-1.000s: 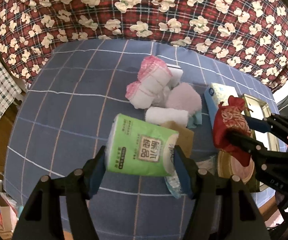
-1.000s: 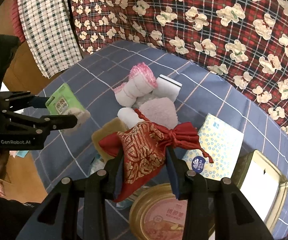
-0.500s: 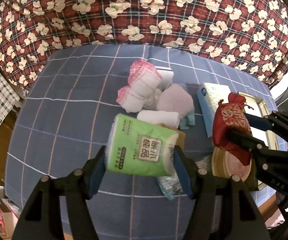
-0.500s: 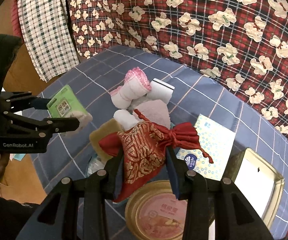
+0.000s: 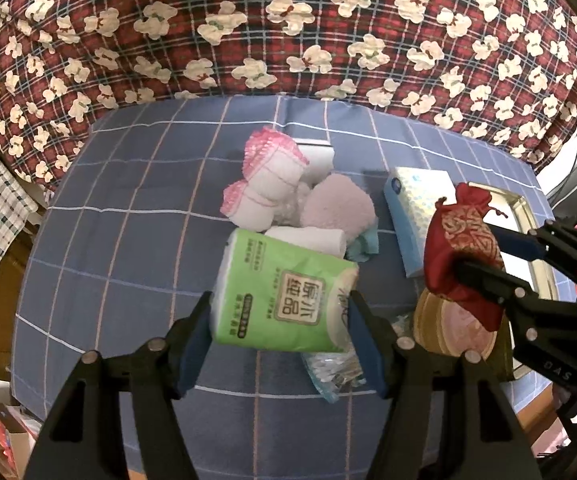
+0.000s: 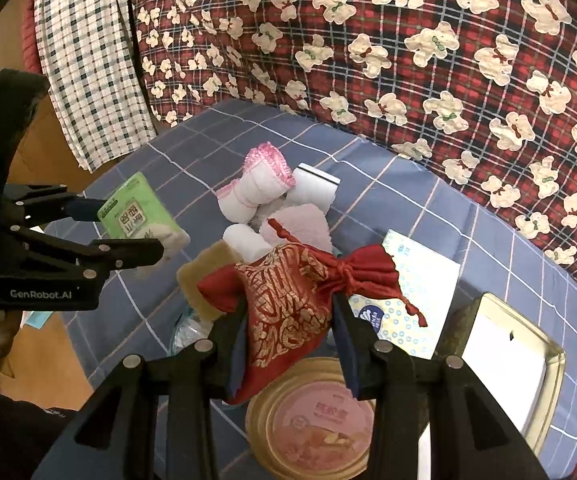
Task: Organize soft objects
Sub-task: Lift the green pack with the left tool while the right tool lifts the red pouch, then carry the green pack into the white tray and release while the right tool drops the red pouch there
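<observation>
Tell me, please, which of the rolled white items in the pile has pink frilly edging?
The two rolled white cloths at the pile's far left; each has pink frilly edging at its ends, whereas the plain white roll nearer the left tool has none.

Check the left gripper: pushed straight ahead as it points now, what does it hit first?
Likely the white roll just beyond the green tissue pack that the left gripper holds, then the pink towel pile. Depth is unclear.

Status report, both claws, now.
Left claw shut on green tissue pack. Right claw shut on red pouch. Both lifted over soft pile. Nothing blocking.
</observation>
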`<action>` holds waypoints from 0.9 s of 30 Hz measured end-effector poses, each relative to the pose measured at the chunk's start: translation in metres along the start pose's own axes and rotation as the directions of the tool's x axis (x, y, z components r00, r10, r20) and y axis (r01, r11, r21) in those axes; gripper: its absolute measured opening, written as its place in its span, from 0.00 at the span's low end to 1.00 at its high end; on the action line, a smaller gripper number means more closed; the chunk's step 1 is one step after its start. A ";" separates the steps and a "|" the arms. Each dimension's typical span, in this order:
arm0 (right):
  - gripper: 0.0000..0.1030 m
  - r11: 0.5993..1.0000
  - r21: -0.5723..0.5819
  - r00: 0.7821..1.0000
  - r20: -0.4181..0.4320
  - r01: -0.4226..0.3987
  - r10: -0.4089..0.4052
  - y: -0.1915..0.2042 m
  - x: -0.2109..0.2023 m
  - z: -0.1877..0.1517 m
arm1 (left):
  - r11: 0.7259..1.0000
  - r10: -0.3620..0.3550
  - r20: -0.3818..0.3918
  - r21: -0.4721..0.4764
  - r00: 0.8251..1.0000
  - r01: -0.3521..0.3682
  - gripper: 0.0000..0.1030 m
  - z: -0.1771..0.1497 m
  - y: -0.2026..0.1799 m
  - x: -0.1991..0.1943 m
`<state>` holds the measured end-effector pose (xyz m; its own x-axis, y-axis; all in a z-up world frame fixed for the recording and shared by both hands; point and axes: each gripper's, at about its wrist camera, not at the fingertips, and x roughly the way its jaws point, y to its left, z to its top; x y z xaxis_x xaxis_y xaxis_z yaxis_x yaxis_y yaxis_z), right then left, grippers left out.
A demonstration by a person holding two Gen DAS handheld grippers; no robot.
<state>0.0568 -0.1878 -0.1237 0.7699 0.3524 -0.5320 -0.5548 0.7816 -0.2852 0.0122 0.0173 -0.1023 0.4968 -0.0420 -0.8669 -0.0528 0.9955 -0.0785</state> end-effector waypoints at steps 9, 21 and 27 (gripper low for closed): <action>0.40 1.000 0.022 1.000 0.011 0.017 -0.018 -0.007 -0.006 -0.003 | 1.000 -0.010 0.003 0.029 1.000 0.010 0.62 0.007 -0.009 0.001; 0.40 0.998 0.052 0.999 0.003 0.038 -0.038 -0.014 -0.006 -0.010 | 0.998 -0.029 -0.003 0.057 1.000 0.029 0.62 0.012 -0.018 0.009; 0.40 0.997 0.064 0.999 0.010 0.053 -0.054 -0.019 -0.010 -0.012 | 0.996 -0.039 -0.007 0.076 0.999 0.040 0.62 0.015 -0.026 0.012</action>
<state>0.0559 -0.2120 -0.1227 0.8016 0.3150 -0.5082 -0.4920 0.8304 -0.2614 0.0325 -0.0077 -0.1034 0.4924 -0.0818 -0.8665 0.0329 0.9966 -0.0754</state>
